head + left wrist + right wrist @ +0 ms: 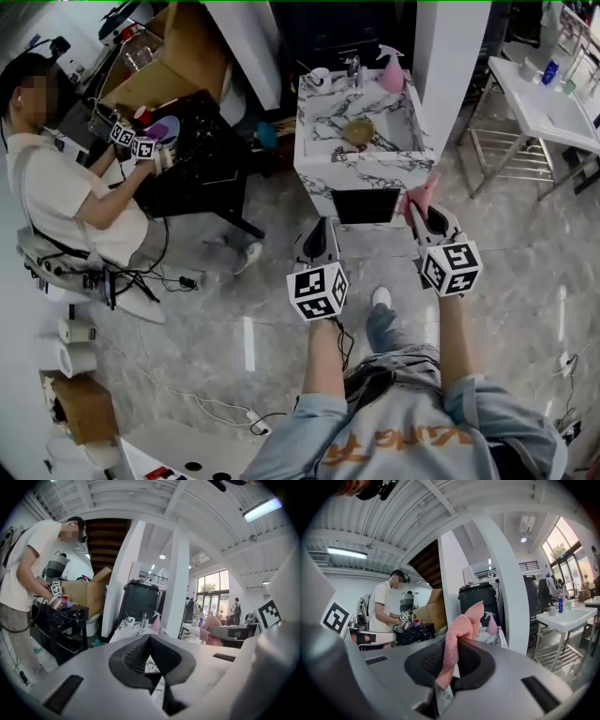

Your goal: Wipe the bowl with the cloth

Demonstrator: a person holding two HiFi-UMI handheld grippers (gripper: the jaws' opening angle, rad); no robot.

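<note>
A brownish bowl sits in the middle of the marble-patterned counter ahead of me. My right gripper is shut on a pink knitted cloth, which sticks up between its jaws. It hovers in front of the counter's near right corner, short of the bowl. My left gripper is shut with nothing in it; in the left gripper view its jaws meet. It hangs before the counter's near left side.
A pink spray bottle, a white cup and a tap stand at the counter's far edge. A person at the left works with grippers at a black table. A white pillar and a white table stand at the right. Cables cross the floor.
</note>
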